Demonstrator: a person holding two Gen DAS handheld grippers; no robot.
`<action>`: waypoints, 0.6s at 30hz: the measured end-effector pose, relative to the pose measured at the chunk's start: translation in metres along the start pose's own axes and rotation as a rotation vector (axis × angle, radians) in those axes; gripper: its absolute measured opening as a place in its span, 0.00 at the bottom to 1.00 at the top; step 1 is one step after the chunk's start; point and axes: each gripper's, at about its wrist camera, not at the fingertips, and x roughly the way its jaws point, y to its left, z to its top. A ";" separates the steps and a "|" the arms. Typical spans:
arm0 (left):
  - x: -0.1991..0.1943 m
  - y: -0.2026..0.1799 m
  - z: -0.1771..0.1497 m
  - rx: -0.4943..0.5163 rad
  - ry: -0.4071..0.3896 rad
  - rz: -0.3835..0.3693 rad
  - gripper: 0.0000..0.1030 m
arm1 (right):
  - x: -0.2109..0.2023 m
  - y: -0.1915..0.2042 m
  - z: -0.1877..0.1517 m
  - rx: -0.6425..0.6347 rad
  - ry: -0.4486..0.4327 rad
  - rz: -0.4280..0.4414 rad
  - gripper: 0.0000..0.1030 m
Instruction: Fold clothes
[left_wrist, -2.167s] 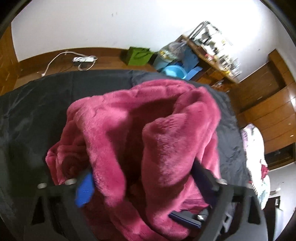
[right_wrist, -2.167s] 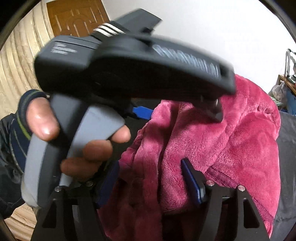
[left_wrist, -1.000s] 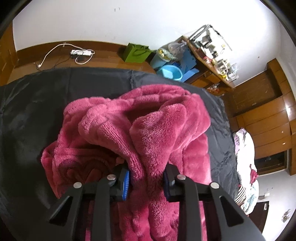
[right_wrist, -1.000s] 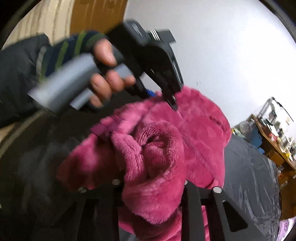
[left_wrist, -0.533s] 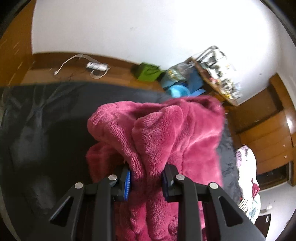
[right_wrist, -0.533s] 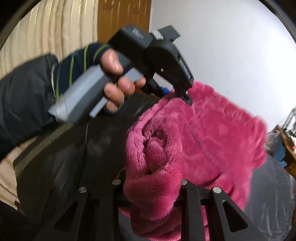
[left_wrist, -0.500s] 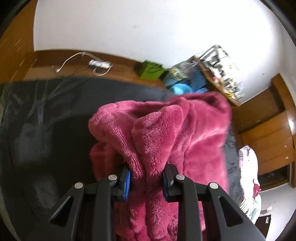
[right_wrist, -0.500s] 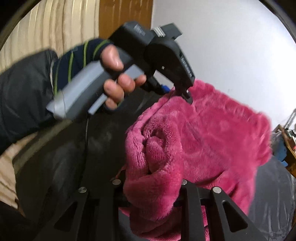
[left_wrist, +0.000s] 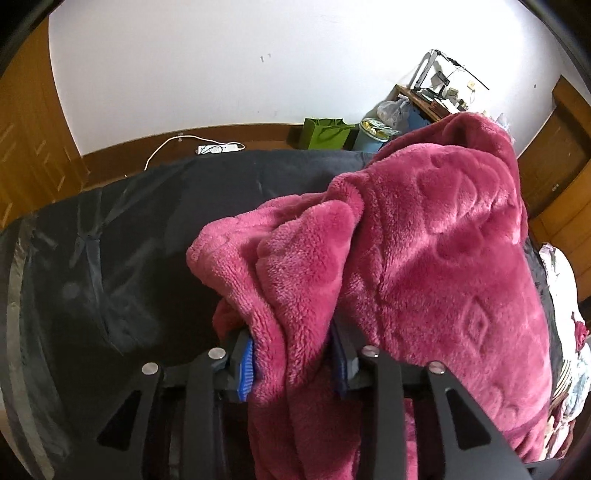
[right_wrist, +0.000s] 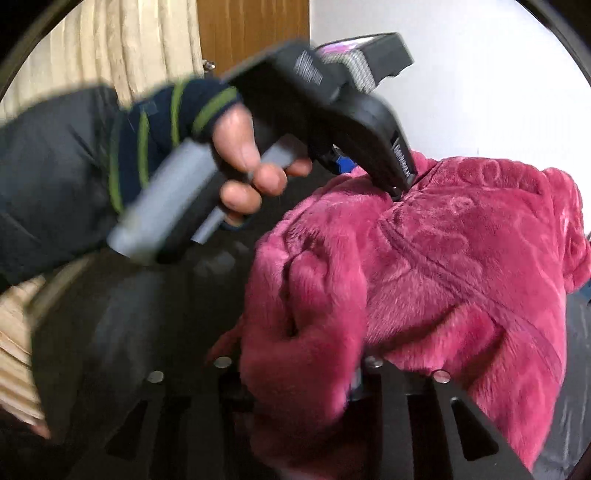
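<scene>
Both grippers' fingers (left_wrist: 246, 363) just widened — pink fleece garment (left_wrist: 424, 258) still pinched between.

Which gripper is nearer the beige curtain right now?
Left. The left gripper sits between the right gripper and the curtain, which hangs behind it. Both hold the pink fleece; their jaws have just been opening with it between them.

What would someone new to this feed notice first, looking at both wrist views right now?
The fluffy magenta fleece garment dominates both views, bunched above the black sheet-covered surface. A thick fold of it sits between the blue-padded fingers of the left gripper, whose jaws have just been opening; the right gripper likewise has a wad between its fingers, its jaws also opening. In the right wrist view, a hand in a striped cuff grips the left gripper's grey handle.
</scene>
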 end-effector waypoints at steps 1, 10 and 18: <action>0.000 -0.001 -0.001 0.002 -0.002 0.003 0.41 | -0.012 0.001 -0.001 0.013 -0.020 0.021 0.52; -0.011 -0.004 0.001 0.019 -0.010 0.015 0.42 | -0.064 -0.029 0.014 0.099 -0.168 -0.122 0.64; -0.028 -0.018 0.003 0.076 -0.001 0.070 0.45 | 0.042 -0.019 0.019 -0.103 -0.040 -0.188 0.64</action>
